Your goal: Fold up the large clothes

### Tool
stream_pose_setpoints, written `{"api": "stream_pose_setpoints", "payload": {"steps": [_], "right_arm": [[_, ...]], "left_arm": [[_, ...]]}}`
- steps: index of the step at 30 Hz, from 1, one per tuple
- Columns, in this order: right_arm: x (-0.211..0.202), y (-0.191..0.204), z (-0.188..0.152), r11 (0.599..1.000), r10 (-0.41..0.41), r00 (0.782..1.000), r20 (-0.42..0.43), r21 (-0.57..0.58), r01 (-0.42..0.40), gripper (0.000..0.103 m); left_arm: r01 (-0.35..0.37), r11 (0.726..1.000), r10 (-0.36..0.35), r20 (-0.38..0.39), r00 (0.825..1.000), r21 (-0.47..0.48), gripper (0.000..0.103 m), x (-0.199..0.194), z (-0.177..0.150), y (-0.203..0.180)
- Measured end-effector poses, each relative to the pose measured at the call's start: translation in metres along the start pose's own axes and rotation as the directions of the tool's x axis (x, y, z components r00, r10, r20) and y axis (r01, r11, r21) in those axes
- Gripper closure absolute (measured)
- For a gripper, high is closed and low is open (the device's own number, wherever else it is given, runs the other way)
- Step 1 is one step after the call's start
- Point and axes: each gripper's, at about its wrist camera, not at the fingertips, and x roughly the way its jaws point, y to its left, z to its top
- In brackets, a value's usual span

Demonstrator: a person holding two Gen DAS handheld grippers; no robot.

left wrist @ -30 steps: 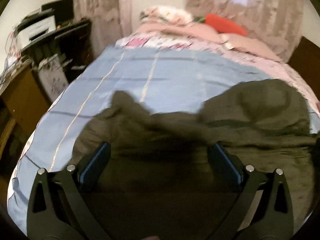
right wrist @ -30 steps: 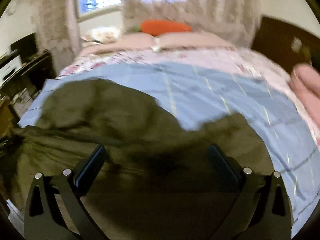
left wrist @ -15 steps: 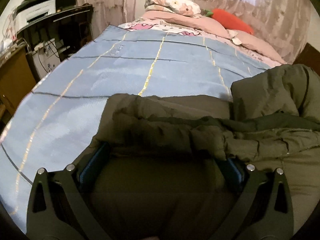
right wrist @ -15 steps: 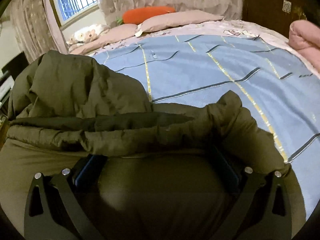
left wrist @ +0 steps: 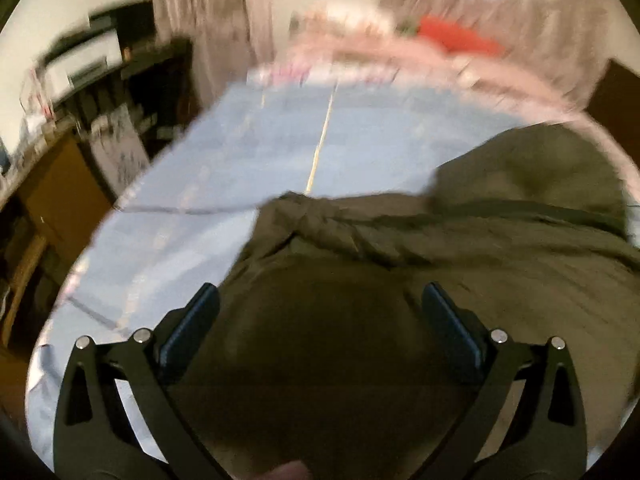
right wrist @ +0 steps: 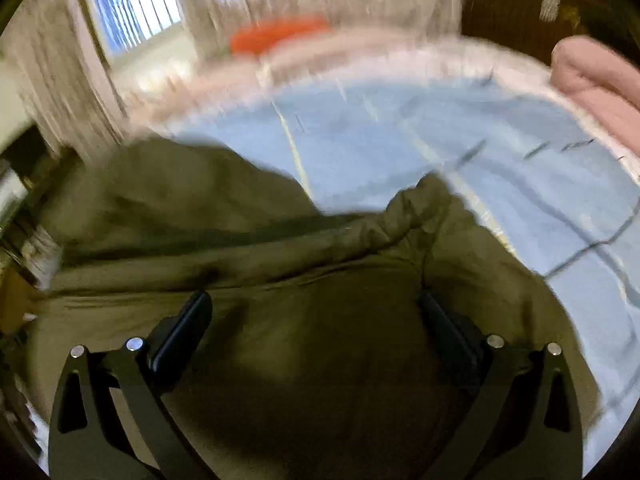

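An olive-green padded hooded jacket (left wrist: 460, 240) lies on the blue checked bedspread (left wrist: 320, 148). It also fills the lower half of the right wrist view (right wrist: 240, 248). Its hood lies at the right in the left wrist view and at the left in the right wrist view. My left gripper (left wrist: 318, 304) is open, its fingers wide apart above the jacket's left part, holding nothing. My right gripper (right wrist: 314, 312) is open above the jacket's right part, empty. Both views are motion-blurred.
Pink pillows and an orange carrot-shaped cushion (left wrist: 460, 36) lie at the head of the bed. A dark desk with a printer (left wrist: 92, 60) stands left of the bed. A pink folded blanket (right wrist: 600, 76) lies at the right edge. The dark headboard (right wrist: 516, 8) is behind.
Both grippers have lifted up and back from the jacket, staying open. The jacket's upper fold now lies flat on the bed.
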Motion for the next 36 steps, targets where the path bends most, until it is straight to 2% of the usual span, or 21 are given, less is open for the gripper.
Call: {"api": "stream_pose_setpoints", "payload": {"steps": [1,2,4,5,6,9,11,14,16,18,20,22,26,36], "right_arm": [[-0.029,0.006,-0.009,1.0,0.01,0.999,0.04,-0.012,-0.01,0.001],[-0.064,0.014,-0.024,0.999,0.039,0.997,0.067,-0.034,-0.037,0.001],[-0.12,0.03,-0.054,0.995,0.047,0.996,0.074,-0.096,-0.04,0.001],[-0.162,0.04,-0.078,0.989,0.059,0.993,0.097,-0.142,-0.045,0.001],[-0.184,0.045,-0.09,0.985,0.065,0.992,0.111,-0.166,-0.046,0.001],[-0.26,0.062,-0.14,0.967,0.029,0.991,0.131,-0.253,0.005,0.001],[-0.301,0.064,-0.169,0.964,-0.003,0.99,0.141,-0.263,0.04,0.001],[-0.345,0.055,-0.202,0.978,0.02,0.993,0.119,-0.21,0.006,0.001],[-0.361,0.053,-0.212,0.975,0.035,0.995,0.092,-0.22,-0.014,0.001],[-0.376,0.051,-0.221,0.97,0.001,0.996,0.093,-0.24,0.021,0.001],[-0.387,0.049,-0.226,0.97,0.0,0.995,0.102,-0.242,0.025,0.001],[-0.39,0.044,-0.229,0.972,0.014,0.996,0.086,-0.236,0.007,0.001],[-0.397,0.04,-0.232,0.976,0.042,0.997,0.058,-0.215,-0.029,0.001],[-0.412,0.037,-0.232,0.977,0.036,0.994,0.099,-0.214,-0.014,0.001]], "left_arm": [[0.02,1.0,-0.02,0.05,0.999,0.003,0.002,-0.041,-0.017,0.002],[0.03,1.0,-0.029,0.074,0.997,-0.003,0.002,-0.064,-0.028,0.003],[0.035,0.999,-0.032,0.109,0.994,-0.025,0.002,-0.124,-0.062,0.013],[0.031,0.999,-0.026,0.12,0.992,-0.036,0.002,-0.151,-0.079,0.016],[0.027,0.999,-0.021,0.137,0.99,-0.043,0.002,-0.185,-0.102,0.019],[0.02,1.0,-0.02,0.119,0.993,-0.002,0.002,-0.246,-0.156,0.017],[0.02,1.0,-0.021,0.081,0.996,0.019,0.002,-0.272,-0.184,0.012],[0.096,0.993,-0.097,0.023,0.995,0.065,0.002,-0.311,-0.224,-0.003],[0.093,0.992,-0.096,0.029,0.995,0.085,0.002,-0.332,-0.243,-0.011],[0.115,0.99,-0.117,0.018,0.993,0.081,0.002,-0.35,-0.258,-0.017],[0.141,0.987,-0.142,0.001,0.99,0.073,0.002,-0.359,-0.266,-0.021],[0.129,0.989,-0.129,-0.012,0.992,0.076,0.002,-0.369,-0.272,-0.027],[0.119,0.988,-0.12,0.006,0.993,0.098,0.002,-0.383,-0.276,-0.035],[0.118,0.989,-0.12,0.012,0.993,0.09,0.002,-0.387,-0.267,-0.035]]}}
